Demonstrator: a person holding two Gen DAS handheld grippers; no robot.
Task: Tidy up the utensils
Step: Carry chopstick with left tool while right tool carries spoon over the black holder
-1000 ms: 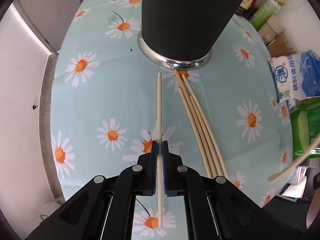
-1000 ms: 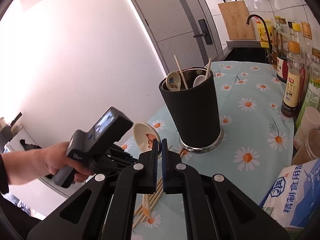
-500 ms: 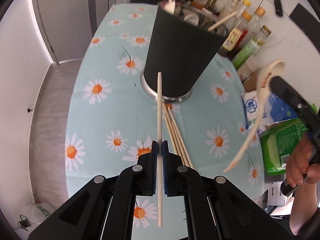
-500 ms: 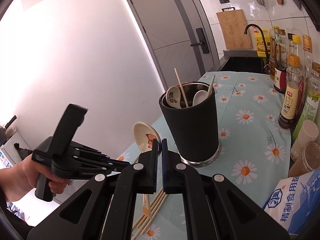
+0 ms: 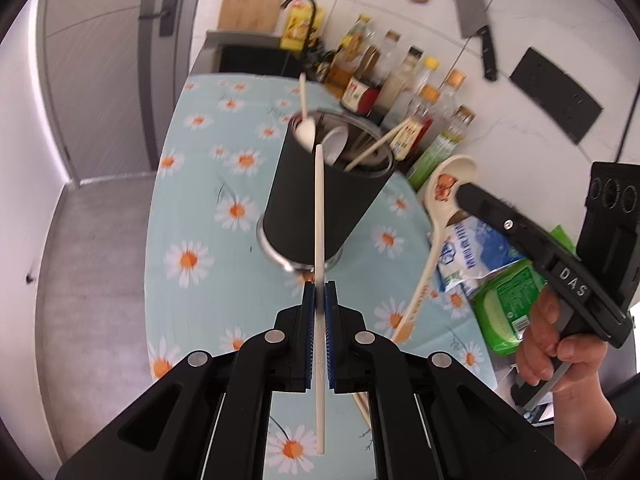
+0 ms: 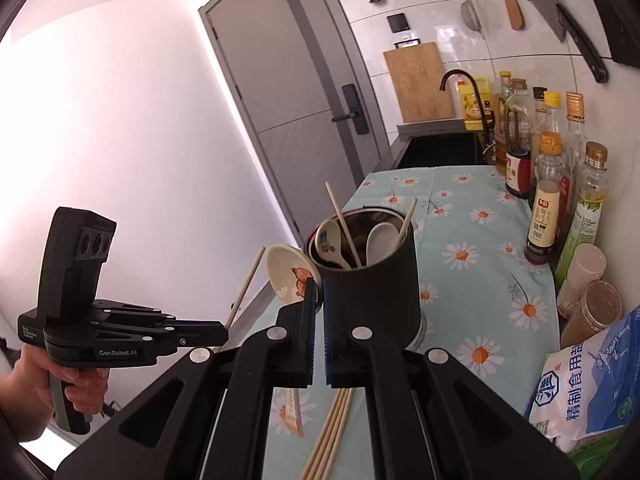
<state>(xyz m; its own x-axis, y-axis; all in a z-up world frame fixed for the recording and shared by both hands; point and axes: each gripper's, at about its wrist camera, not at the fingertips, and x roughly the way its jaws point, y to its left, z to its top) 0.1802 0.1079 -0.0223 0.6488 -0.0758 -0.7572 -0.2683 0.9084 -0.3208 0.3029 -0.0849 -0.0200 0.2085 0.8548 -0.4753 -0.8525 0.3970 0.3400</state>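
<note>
Above the daisy-print surface (image 5: pixel 192 216), left gripper (image 5: pixel 319 300) fingers clamping one pale wooden chopstick (image 5: pixel 319 216), right gripper (image 6: pixel 319 292) fingers pinching one cream cartoon spoon (image 6: pixel 290 276), four loose chopsticks (image 6: pixel 332 432) lying beside one black cylindrical holder (image 6: pixel 372 280).

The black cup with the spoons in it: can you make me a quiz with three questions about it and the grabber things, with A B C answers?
1. Where is the black cup standing?
A. on the daisy tablecloth
B. in the sink
C. on the floor

2. How many loose chopsticks lie on the cloth in the right wrist view?
A. one
B. four
C. ten

3. What is the left gripper doing?
A. hanging open, holding nothing
B. pinching a single chopstick
C. pinching a bottle

Answers:
1 A, its metal base rests on the flowered cloth.
2 B, four thin sticks lie side by side.
3 B, the stick runs between its closed pads; the right gripper grips a bear-print spoon.
</note>
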